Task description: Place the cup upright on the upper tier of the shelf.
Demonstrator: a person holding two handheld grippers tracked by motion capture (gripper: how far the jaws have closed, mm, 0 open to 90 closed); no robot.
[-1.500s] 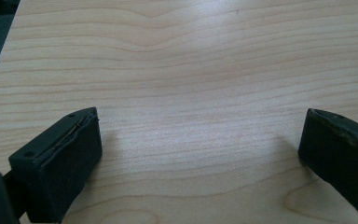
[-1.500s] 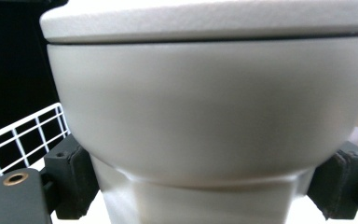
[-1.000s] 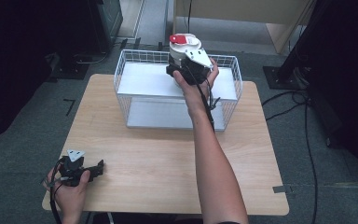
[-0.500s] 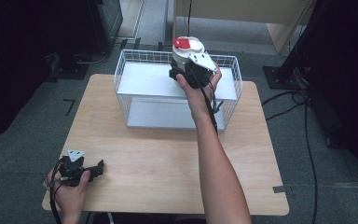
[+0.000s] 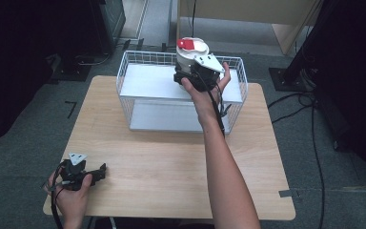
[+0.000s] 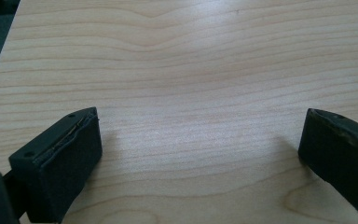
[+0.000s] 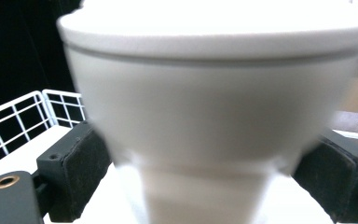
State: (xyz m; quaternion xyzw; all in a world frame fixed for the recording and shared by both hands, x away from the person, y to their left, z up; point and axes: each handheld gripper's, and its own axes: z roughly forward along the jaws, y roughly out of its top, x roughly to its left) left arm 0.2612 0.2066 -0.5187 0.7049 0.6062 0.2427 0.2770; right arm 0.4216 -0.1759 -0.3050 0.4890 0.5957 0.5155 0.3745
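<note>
A white tub (image 5: 190, 56) with a red tab on its lid hangs above the back of the white wire basket (image 5: 124, 72). My right gripper (image 5: 192, 74) is shut on the tub's lower body. In the right gripper view, the tub (image 7: 214, 107) sits blurred between both pads, and my right gripper (image 7: 214, 186) presses it from left and right. My left gripper (image 5: 99, 171) rests on the wooden table (image 5: 171, 162) near the front left corner. Its jaws stand wide apart over bare wood, so my left gripper (image 6: 200, 149) is open and holds nothing.
The wire basket (image 7: 14, 116) takes up the far middle of the table and holds a white shelf inside. Black stands and cables lie on the grey floor to the right and behind. The table's front edge runs just beside my left hand.
My right gripper has carried the tub slightly to the right and farther back over the basket. The left gripper has stayed in place.
</note>
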